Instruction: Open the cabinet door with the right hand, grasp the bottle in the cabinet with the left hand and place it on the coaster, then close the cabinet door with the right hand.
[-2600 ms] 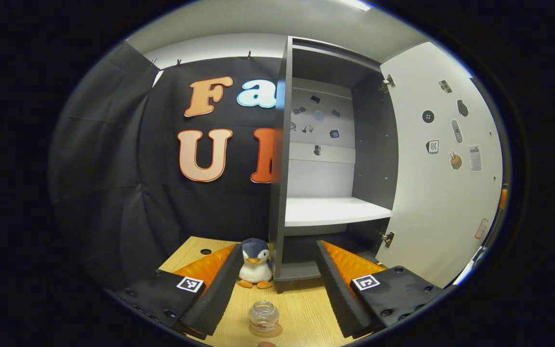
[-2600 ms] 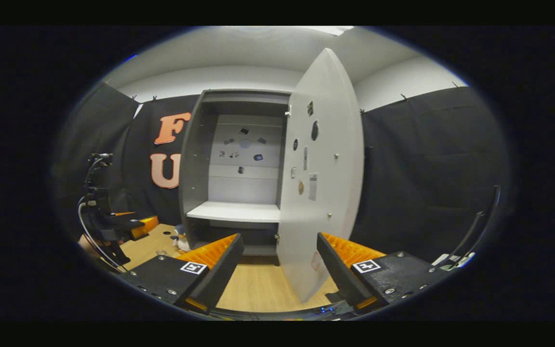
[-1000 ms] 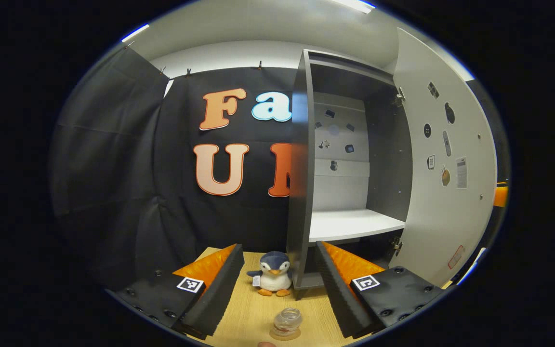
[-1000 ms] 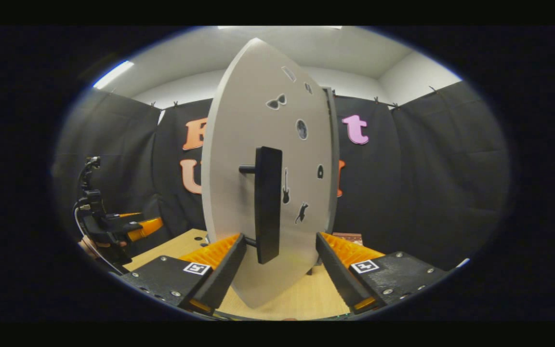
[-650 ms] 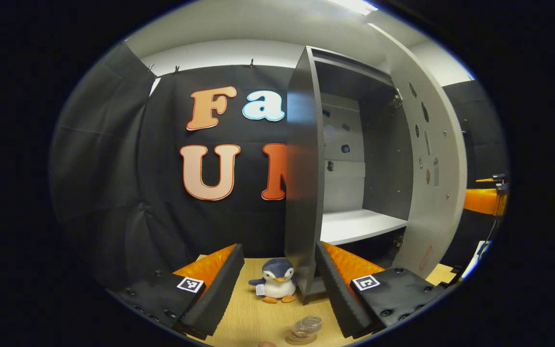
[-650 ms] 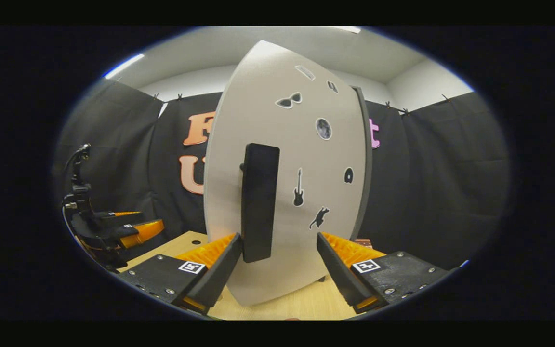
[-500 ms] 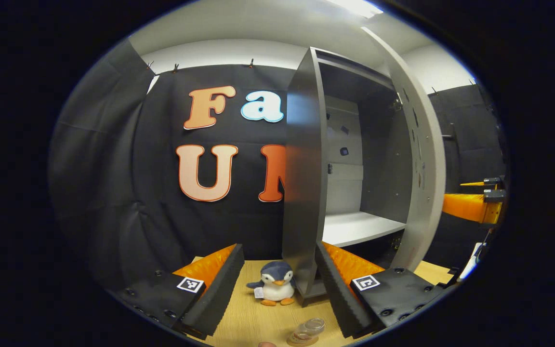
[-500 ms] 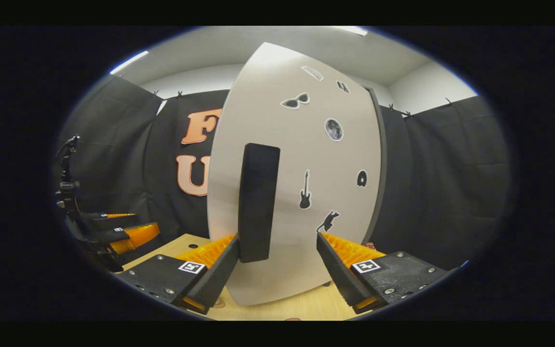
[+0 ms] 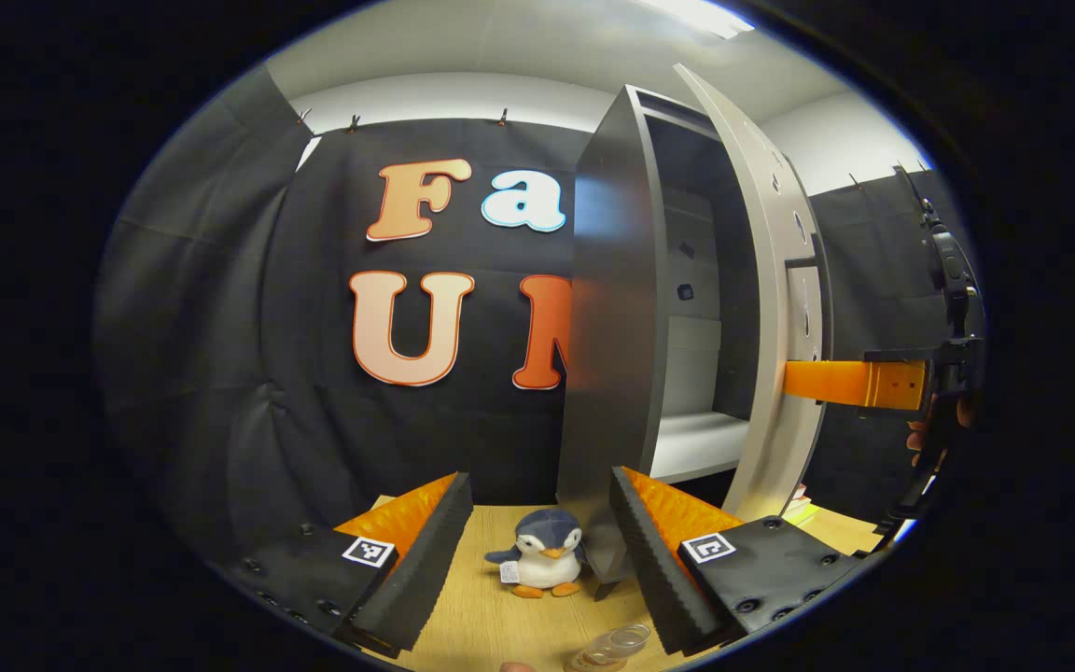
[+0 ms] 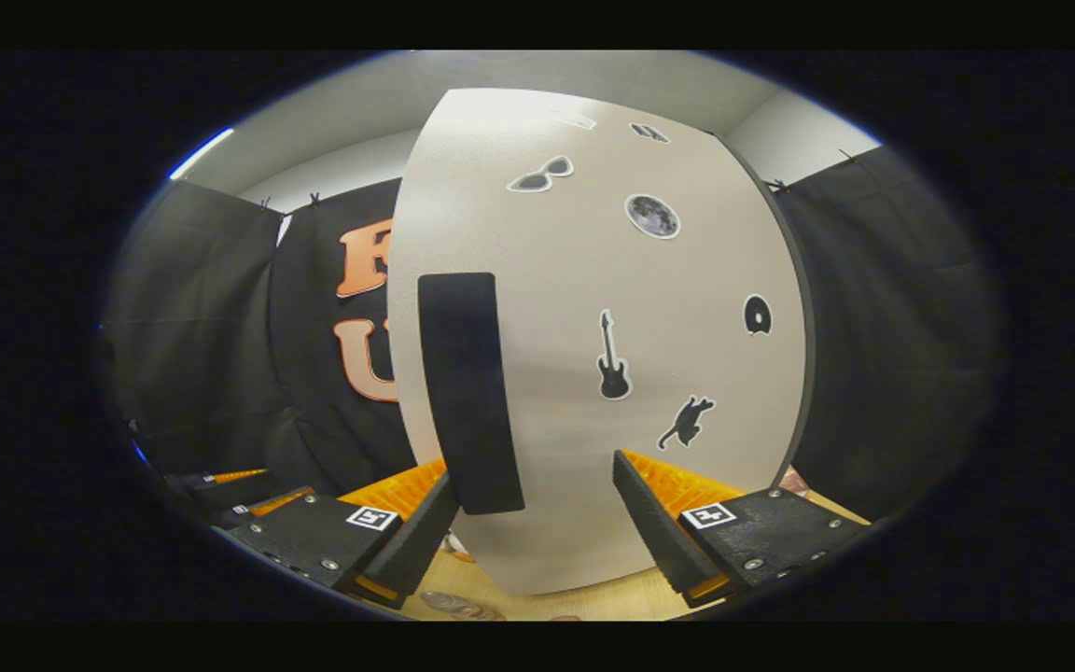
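Black cloth hangs behind a pale wooden table (image 9: 491,616), and we note a grey cabinet (image 9: 614,327) standing on it. In the left gripper view the cabinet door (image 9: 771,308) is nearly closed, a narrow gap at 1 o'clock showing a white shelf (image 9: 696,443). The left gripper (image 9: 537,541) hangs over the table with fingers spread, holding nothing. A plush penguin (image 9: 542,563) sits at 6 o'clock between them, just beside the cabinet's foot. The bottle (image 9: 614,646) stands on the coaster (image 9: 593,665) at the lower edge, near 6 o'clock. At 3 o'clock the right gripper reaches toward the door's outer face. In the right gripper view, the right gripper (image 10: 535,523) is parted, close against the stickered door; the black handle (image 10: 467,392) sits at 9 o'clock, just above its left-hand finger (image 10: 407,541), contact unclear.
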A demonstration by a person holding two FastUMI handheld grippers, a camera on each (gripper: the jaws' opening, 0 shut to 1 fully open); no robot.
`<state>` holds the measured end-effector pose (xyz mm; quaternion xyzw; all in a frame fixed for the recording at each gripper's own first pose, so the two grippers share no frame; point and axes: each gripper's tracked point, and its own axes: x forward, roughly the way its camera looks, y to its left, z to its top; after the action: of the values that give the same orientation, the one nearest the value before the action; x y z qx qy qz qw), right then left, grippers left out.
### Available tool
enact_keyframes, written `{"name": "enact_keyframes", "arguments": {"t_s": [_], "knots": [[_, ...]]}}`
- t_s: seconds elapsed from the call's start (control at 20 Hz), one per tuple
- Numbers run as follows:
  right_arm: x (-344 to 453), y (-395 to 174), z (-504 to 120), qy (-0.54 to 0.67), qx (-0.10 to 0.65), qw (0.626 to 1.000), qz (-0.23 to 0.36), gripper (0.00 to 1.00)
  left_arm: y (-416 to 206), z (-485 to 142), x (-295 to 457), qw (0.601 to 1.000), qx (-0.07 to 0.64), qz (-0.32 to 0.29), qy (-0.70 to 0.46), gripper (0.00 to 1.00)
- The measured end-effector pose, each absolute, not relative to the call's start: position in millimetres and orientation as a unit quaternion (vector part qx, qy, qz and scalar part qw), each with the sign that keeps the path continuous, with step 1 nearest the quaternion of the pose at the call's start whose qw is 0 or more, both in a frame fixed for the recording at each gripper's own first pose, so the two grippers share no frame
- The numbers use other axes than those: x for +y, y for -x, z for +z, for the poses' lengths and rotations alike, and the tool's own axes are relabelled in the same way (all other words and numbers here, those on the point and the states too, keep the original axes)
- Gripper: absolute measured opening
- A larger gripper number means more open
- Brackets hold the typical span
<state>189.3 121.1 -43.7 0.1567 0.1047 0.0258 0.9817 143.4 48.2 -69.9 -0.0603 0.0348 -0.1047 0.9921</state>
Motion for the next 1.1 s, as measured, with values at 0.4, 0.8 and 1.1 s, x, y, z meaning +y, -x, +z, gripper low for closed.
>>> {"name": "enact_keyframes", "arguments": {"t_s": [0.4, 0.8, 1.1], "knots": [[128, -215, -53, -0.173, 0.093, 0.979, 0.054, 0.97, -145, -71, 63, 0.996, 0.028, -0.067, 0.055, 0.95], [131, -238, -72, -0.132, 0.087, 0.987, 0.036, 0.95, -136, -62, 58, 0.997, 0.005, -0.059, 0.047, 0.95], [128, -245, -74, -0.120, 0.080, 0.989, 0.013, 0.95, -134, -60, 55, 0.997, 0.004, -0.060, 0.042, 0.95]]}}
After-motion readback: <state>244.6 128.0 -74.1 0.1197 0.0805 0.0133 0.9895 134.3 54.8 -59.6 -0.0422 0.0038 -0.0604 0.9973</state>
